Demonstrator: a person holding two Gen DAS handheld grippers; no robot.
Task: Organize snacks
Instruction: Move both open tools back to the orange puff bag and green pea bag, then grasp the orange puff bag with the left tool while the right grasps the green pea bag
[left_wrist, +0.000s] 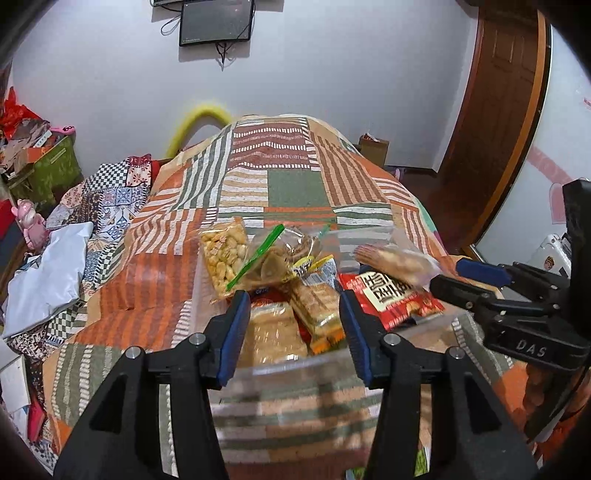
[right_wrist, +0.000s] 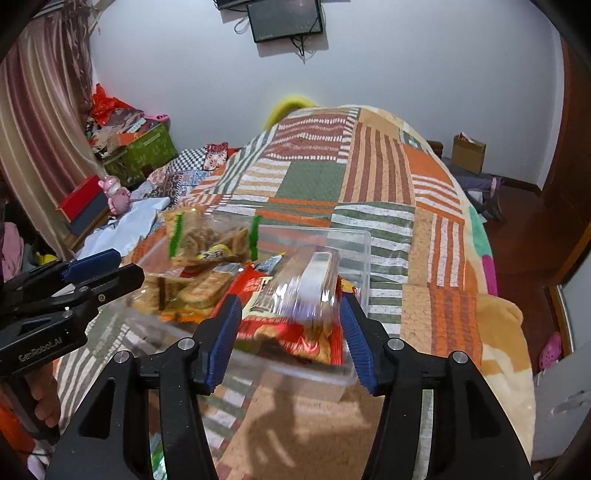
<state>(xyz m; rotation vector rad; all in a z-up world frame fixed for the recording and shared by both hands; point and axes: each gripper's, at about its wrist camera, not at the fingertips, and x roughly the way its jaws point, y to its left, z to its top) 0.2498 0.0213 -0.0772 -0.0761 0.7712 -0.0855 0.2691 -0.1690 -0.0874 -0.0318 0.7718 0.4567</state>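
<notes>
A clear plastic box (right_wrist: 364, 243) full of snacks sits on the bed (left_wrist: 295, 184), near its front edge; the left gripper (left_wrist: 293, 328) hangs over the near rim, fingers spread, pinching nothing; the right gripper (right_wrist: 291, 339) likewise spread, a blurred clear packet (right_wrist: 310, 284) loose between them; the quilt beyond lies bare.

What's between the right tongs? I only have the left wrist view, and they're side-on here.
Observer: A clear packet, blurred. The right tongs stand open, and the pads are not pressing it.
Operator: What's under it?
Observer: The red packet, lying in the clear container.
Operator: Anything on the floor to the right?
Observer: A pink slipper.
</notes>
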